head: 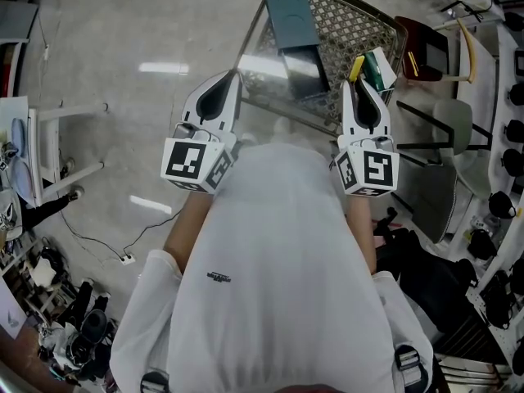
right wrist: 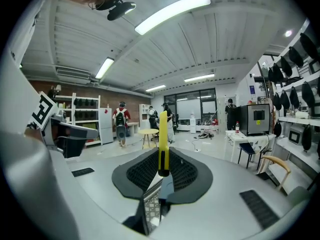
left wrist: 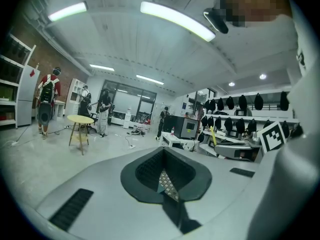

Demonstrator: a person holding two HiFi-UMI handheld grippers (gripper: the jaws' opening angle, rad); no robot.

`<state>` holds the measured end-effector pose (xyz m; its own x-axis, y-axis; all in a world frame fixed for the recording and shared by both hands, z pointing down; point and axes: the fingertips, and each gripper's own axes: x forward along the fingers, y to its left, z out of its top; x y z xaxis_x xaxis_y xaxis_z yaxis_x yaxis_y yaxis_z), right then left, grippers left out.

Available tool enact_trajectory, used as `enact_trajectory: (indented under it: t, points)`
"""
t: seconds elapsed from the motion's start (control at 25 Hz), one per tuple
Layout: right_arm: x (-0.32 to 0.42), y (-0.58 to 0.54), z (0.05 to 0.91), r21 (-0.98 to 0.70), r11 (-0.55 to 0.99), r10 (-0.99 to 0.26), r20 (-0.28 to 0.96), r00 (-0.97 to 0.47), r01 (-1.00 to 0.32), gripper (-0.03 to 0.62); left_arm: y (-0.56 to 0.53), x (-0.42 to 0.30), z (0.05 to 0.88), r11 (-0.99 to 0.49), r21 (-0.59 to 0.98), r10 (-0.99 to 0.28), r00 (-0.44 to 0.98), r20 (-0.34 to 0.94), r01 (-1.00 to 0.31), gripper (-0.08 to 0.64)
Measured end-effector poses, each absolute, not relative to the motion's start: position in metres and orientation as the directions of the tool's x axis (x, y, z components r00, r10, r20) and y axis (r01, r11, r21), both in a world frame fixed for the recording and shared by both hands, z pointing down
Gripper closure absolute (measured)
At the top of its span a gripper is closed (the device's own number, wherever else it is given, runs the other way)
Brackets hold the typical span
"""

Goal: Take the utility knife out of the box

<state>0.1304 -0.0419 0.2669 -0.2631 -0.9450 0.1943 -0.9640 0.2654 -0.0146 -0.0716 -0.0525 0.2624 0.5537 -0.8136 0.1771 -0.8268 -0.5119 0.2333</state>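
Between the 2 jaws of my right gripper (right wrist: 161, 178) stands the knife (right wrist: 162, 139), pinched low on its body, with most of its length rising past my fingertips. It is a slim, bright yellow bar with a dark slot down its face and no blade that I can see. My left gripper (left wrist: 167, 182) has its jaws together on nothing.

From the head view, the knife is raised over the near edge of the mesh table (head: 360, 27), just beside a green and white carton (head: 381, 68). It is to the right of the open grey box (head: 303, 68), not inside it.

I judge the lifting-out step done, or nearly so. The next move calls for carrying the knife clear and setting it down flat, keeping my grip firm so the narrow handle does not swivel.
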Motion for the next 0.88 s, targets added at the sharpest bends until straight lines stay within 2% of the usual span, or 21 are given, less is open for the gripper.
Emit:
enact_trajectory:
  t: [0.88]
  points:
    - [0.1293, -0.0355, 0.2712, -0.014, 0.259, -0.944, 0.205, -0.257, -0.966, 0.54, -0.0532, -0.0653, 0.269, -0.53, 0.242, -0.794, 0.576, 0.194, -0.813, 0.56]
